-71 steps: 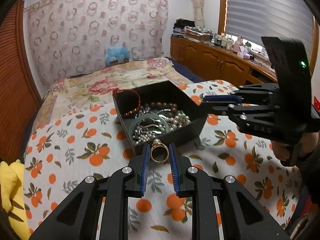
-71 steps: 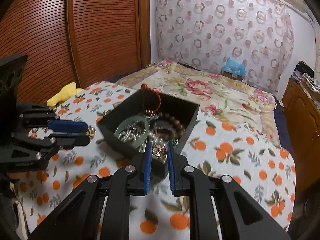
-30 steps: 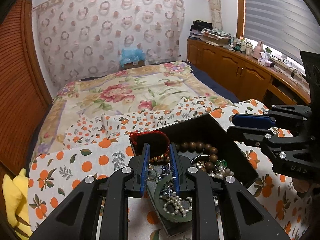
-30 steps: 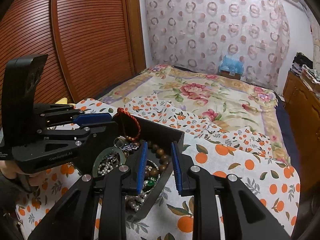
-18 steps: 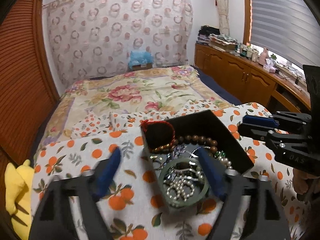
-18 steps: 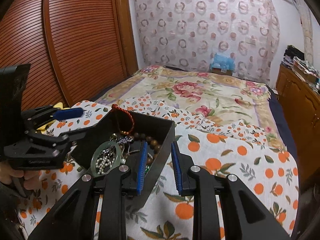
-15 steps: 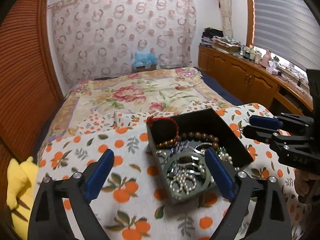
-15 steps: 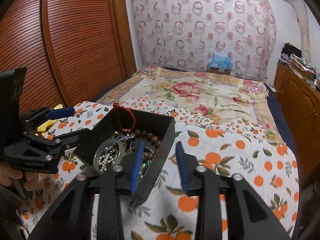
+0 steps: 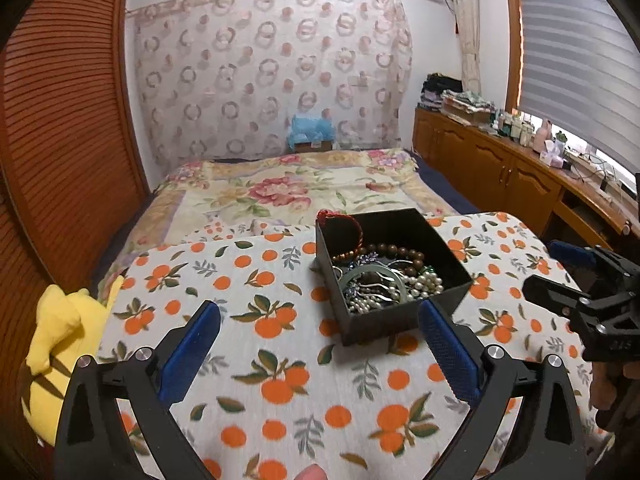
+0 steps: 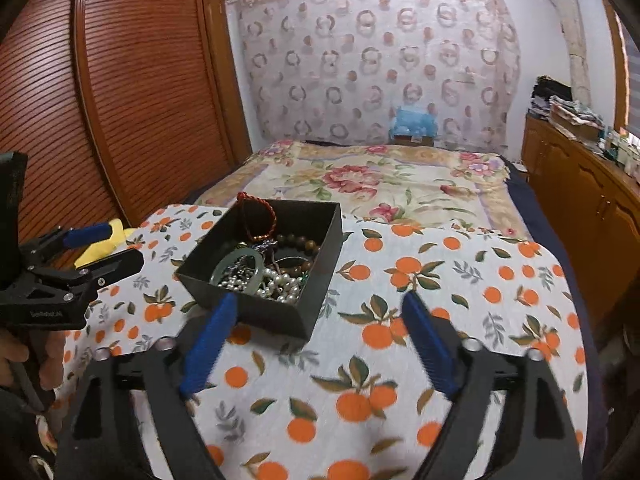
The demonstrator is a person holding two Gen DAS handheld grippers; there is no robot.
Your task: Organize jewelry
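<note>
Left wrist view: black box [image 9: 404, 312] heaped with jewelry.
Pearls, brown beads, green bangle [image 9: 374, 280] and red cord fill it; left gripper [image 9: 320, 340] and right gripper [image 10: 316, 332] both spread wide, empty.

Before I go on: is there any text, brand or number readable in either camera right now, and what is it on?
Embossed lettering on the side of the right gripper, seen from the left wrist: partly legible, maybe "DAS", not certain.
Small white print on the side of the left gripper, seen from the right wrist: too blurred to read.
No text shows on the black box or the orange-print cloth.
</note>
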